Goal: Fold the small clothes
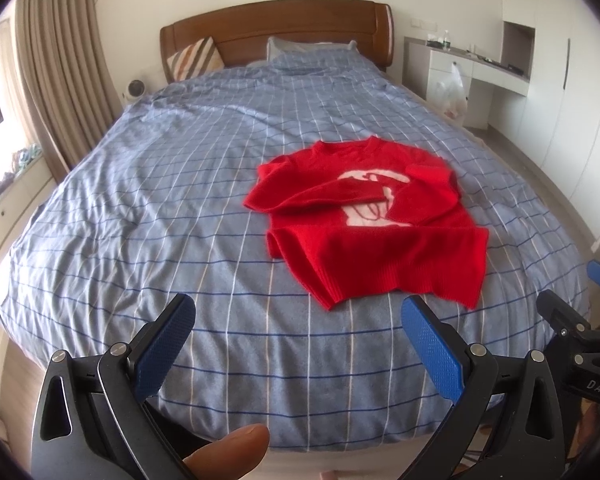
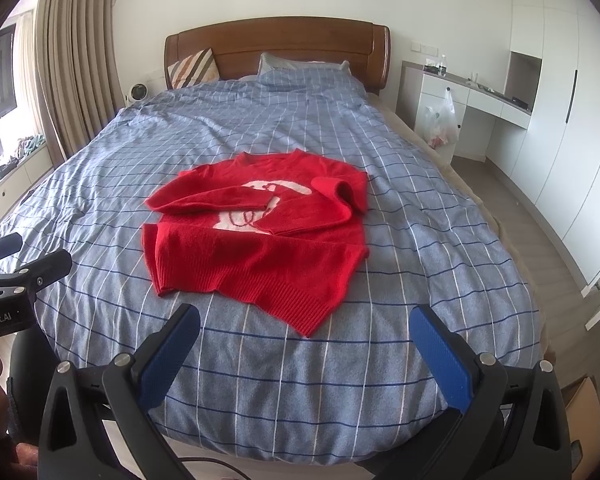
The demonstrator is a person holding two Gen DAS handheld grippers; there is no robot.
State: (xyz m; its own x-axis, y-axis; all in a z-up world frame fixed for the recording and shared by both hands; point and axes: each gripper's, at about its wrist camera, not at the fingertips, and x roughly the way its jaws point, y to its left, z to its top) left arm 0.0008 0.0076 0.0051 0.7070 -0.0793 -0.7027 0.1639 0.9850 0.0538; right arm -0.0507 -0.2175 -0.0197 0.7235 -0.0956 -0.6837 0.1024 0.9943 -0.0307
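"Where's the jumper?"

"The red sweater lies flat on the bed, both sleeves crossed over its chest, so the bottom hem is free to lift. My left fingers and right fingers hover near it, spread wide, holding nothing."

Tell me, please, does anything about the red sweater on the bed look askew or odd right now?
Slightly. The red sweater lies at an angle to the duvet stripes, its hem dipping to one corner, and both sleeves are crossed unevenly over the white chest pattern. Nothing looks damaged. Both grippers hang open, short of it.
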